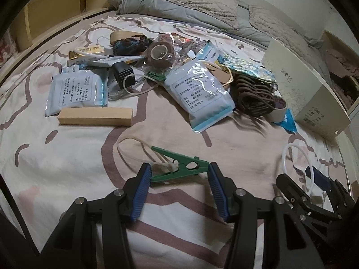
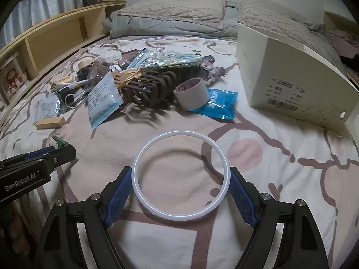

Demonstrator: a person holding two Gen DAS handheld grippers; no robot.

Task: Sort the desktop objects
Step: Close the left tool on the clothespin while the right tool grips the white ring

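My left gripper (image 1: 178,168) is shut on a green plastic clip (image 1: 179,164), held lengthwise between the blue pads just above the patterned bedsheet. A pale rubber band (image 1: 134,148) hangs from the clip's mouth. My right gripper (image 2: 180,174) is shut on a white ring (image 2: 180,176), whose rim touches both pads. The ring's shadow falls on the sheet below it. In the left wrist view the right gripper (image 1: 314,190) and the white ring (image 1: 296,165) show at the lower right. The left gripper (image 2: 44,159) sits at the left edge of the right wrist view.
A heap lies farther up the bed: a wooden block (image 1: 95,116), white pouches (image 1: 199,92), a brown bandage roll (image 1: 160,53), a brown cord bundle (image 2: 148,87), a tape roll (image 2: 190,93) and a blue packet (image 2: 221,105). A white box (image 2: 291,67) stands at the right. Pillows lie behind.
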